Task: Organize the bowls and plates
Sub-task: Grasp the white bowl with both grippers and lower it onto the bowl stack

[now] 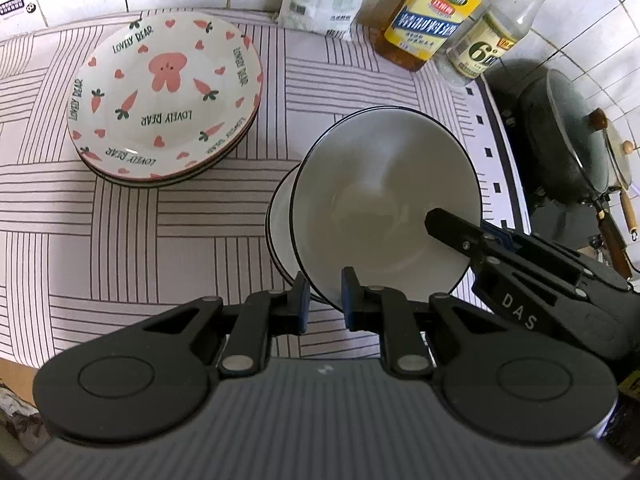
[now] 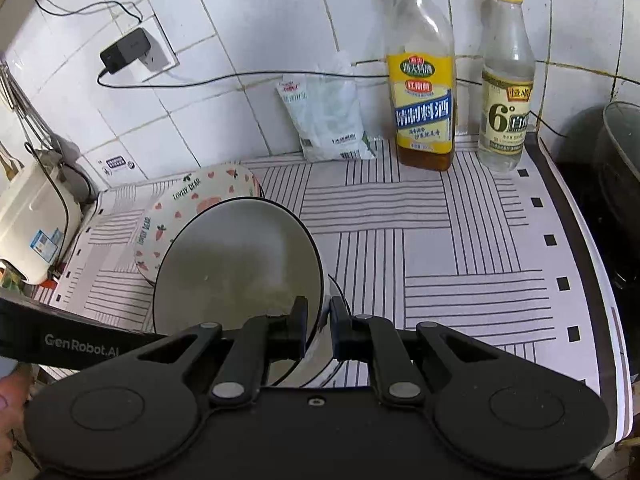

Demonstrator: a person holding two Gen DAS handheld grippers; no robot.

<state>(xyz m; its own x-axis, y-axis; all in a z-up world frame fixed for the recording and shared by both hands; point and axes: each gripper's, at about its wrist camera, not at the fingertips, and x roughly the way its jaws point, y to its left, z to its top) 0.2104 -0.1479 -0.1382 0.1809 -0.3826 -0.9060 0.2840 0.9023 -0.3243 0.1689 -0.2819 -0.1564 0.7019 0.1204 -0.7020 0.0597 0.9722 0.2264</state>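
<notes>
**Both grippers at the tilted bowl**

Fingers of the right gripper (image 2: pixel 319 326) pinch the rim of the white bowl (image 1: pixel 384 208), which sits tilted in a second bowl (image 1: pixel 280 220), mostly hidden. We note the left gripper (image 1: pixel 325 300) straddles the near rim with a narrow gap; contact we cannot tell. Stacked bunny plates (image 1: pixel 164 92) sit well apart; lower ones show edges only. Striped cloth (image 1: pixel 120 240) covers the counter; two bottles (image 2: pixel 424 92) stand by the tiled wall (image 2: pixel 248 32).
</notes>
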